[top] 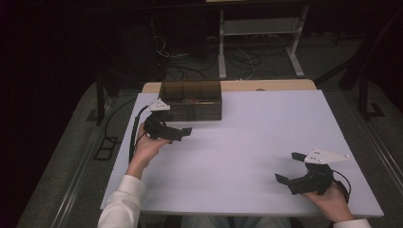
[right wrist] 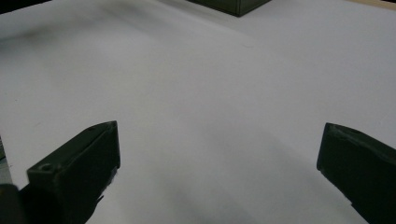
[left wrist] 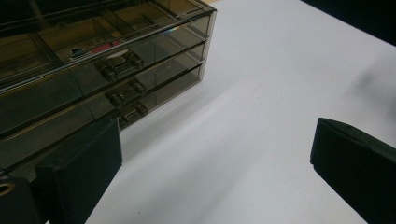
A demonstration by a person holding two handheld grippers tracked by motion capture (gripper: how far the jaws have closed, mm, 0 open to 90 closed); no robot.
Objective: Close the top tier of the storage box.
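The drawer organizer (top: 191, 100) is a box of smoky, see-through plastic with three flat drawers, each with a small handle (left wrist: 120, 66); something red lies inside the top. It stands at the far side of the white table (top: 247, 142). No writing can be read. The left gripper (top: 183, 133) is just beside its front, jaws released, nothing between them. The right gripper (top: 291, 167) hangs well apart at the near right, jaws wide and empty

My left gripper (top: 183, 130) is black, with blocky jaws, a grey three-cornered plate on top and a black cable trailing off it. My right gripper (top: 291, 167) matches: black body, same dotted plate, looped cable. My sleeves (top: 121, 202) are white.
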